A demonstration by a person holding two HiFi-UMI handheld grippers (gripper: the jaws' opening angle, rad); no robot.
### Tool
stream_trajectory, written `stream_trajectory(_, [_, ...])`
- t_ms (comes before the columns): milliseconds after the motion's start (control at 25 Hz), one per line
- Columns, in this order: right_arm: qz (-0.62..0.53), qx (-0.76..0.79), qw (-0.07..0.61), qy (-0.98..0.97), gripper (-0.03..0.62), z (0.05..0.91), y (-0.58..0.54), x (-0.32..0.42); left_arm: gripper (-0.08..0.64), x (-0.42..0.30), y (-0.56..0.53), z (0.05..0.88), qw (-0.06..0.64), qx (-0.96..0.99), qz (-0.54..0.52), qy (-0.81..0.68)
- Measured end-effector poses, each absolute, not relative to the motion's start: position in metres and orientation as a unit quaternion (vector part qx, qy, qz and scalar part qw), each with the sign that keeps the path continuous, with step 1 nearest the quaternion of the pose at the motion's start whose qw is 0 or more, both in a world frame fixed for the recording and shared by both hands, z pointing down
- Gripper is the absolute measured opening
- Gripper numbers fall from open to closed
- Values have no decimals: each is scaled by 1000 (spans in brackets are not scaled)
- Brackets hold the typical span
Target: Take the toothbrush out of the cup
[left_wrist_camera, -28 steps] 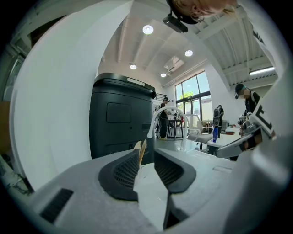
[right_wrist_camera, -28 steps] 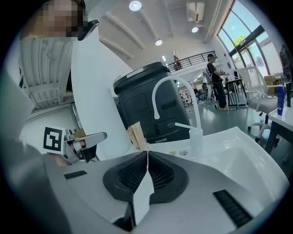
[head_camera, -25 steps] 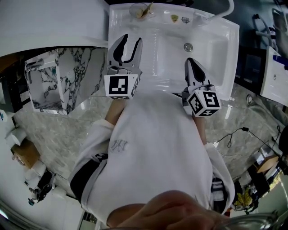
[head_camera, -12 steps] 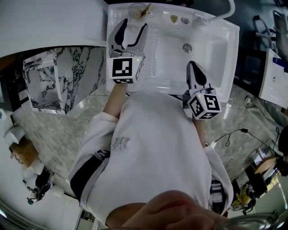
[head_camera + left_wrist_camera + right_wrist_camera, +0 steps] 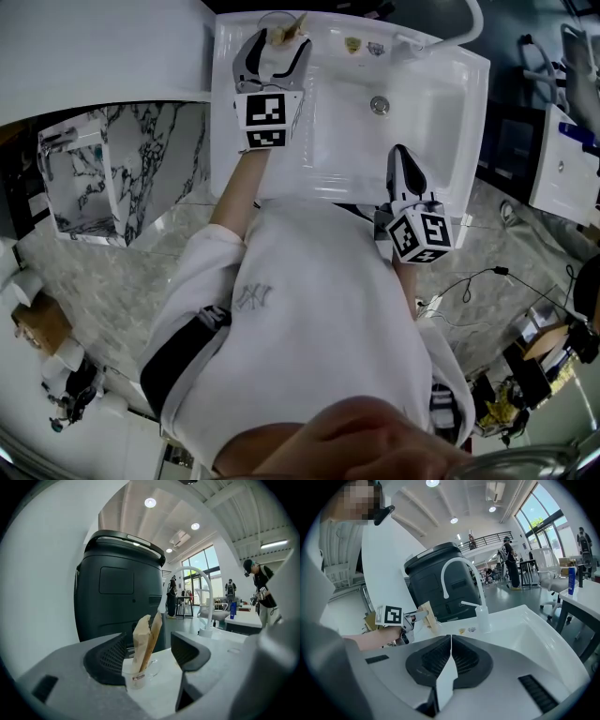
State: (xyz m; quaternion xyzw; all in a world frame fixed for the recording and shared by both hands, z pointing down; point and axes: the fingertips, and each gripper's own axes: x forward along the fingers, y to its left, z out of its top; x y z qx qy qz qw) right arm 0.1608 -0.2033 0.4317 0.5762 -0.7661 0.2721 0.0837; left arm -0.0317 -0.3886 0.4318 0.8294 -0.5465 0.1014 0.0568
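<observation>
White sink [image 5: 441,122] holds the cup [image 5: 135,677] at its back corner, toothbrush [image 5: 146,637] upright inside. The left gripper [image 5: 277,47], jaws opening around it without pressing, seems mid-reach and must next clamp the brush, while the right gripper [image 5: 451,637] is closed and empty.

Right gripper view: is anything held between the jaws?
No, the right gripper has its jaws pressed together with nothing between them.
</observation>
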Motion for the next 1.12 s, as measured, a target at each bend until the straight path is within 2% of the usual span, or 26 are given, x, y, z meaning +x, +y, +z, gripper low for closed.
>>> stream_trajectory(760, [280, 596, 84, -748, 15, 435, -197, 167, 285, -15, -427, 440, 55, 833, 103, -542])
stream_trajectory(1000, [283, 598, 84, -745, 15, 436, -196, 165, 268, -20, -423, 444, 57, 823, 103, -556])
stream_trajectory(1120, [283, 599, 85, -744, 15, 436, -195, 164, 227, -23, -422, 445, 54, 819, 106, -561])
